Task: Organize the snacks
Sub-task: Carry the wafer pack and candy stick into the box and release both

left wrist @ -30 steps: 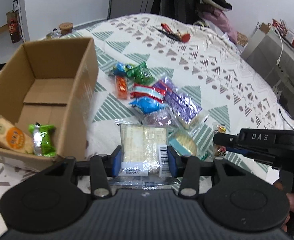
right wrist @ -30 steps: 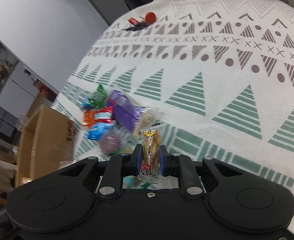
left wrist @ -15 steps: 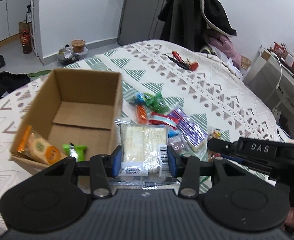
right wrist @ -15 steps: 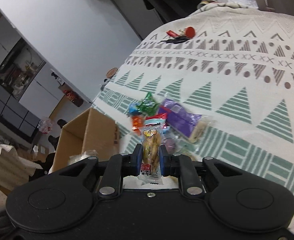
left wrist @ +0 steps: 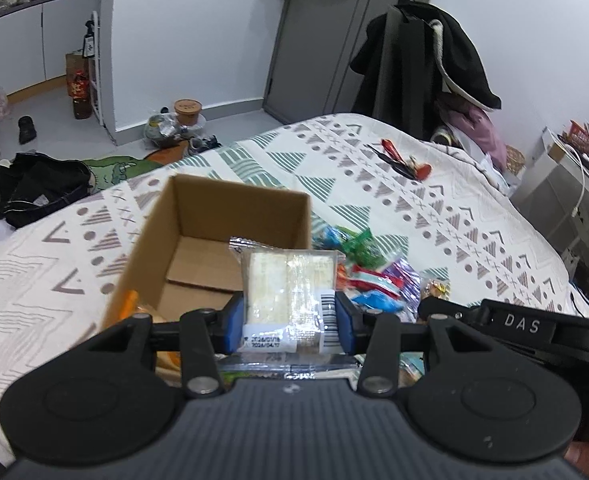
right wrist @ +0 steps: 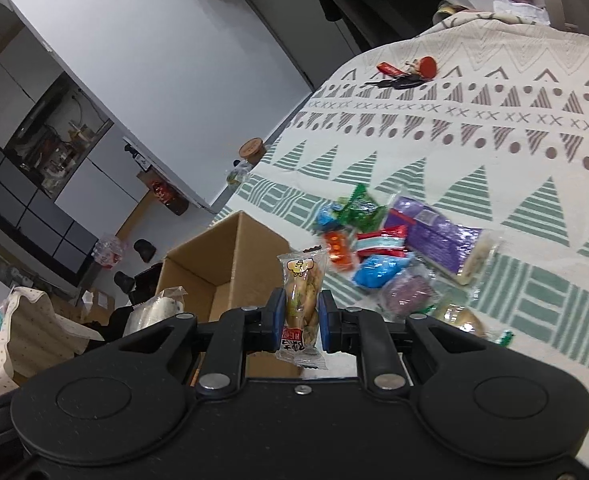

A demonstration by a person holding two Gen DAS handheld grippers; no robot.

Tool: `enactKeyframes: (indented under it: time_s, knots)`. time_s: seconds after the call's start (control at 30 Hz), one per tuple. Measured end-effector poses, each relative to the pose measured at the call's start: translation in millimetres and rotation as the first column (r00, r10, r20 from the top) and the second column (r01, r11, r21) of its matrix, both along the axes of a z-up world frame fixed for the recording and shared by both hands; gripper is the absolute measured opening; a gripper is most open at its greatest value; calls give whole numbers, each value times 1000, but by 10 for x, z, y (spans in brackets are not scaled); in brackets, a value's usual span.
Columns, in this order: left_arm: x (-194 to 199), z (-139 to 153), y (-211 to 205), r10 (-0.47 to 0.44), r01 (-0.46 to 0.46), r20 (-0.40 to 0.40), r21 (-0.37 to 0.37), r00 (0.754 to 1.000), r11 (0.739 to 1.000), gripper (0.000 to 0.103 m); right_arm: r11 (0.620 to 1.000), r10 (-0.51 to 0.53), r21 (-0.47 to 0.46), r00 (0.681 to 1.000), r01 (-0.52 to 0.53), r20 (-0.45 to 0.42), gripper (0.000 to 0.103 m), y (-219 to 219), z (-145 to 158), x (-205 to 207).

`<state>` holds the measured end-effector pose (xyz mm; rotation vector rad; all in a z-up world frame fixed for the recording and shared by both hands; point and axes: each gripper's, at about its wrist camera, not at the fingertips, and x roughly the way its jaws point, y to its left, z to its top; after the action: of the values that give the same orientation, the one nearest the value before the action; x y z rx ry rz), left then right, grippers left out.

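My left gripper [left wrist: 288,322] is shut on a clear packet of pale wafer biscuits [left wrist: 288,292], held above the near right corner of an open cardboard box [left wrist: 214,240]. An orange snack packet [left wrist: 130,304] shows inside the box at its near left. My right gripper [right wrist: 299,320] is shut on a narrow clear packet of twisted brown snack [right wrist: 300,300], lifted in the air just right of the box [right wrist: 222,264]. A heap of loose snacks [right wrist: 378,248] lies on the patterned bedspread to the right of the box, also seen as the heap [left wrist: 374,272] in the left wrist view.
The right gripper's black body [left wrist: 526,328] sits close on the left gripper's right side. Keys with red tags [left wrist: 406,160] lie far across the bed [left wrist: 454,216]. Dark clothes [left wrist: 34,188] and shoes lie on the floor at left; a coat hangs by the door.
Both grippers rose and moved left toward the box with their packets still held. The box now sits under the left gripper's packet, and the snack heap has dropped away to the right.
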<state>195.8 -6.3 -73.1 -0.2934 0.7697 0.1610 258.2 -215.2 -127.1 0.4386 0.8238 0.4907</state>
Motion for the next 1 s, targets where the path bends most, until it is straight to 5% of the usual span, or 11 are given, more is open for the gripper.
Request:
enactKeyframes:
  time_s: [0.77, 1.0]
  knots:
    - [101, -167, 849, 75, -76, -24, -50, 997, 996, 45, 994, 106, 23, 994, -106, -9, 18, 773, -11, -14]
    - [149, -226, 891, 59, -61, -31, -72, 998, 996, 45, 993, 115, 21, 993, -114, -34, 29, 812, -29, -15]
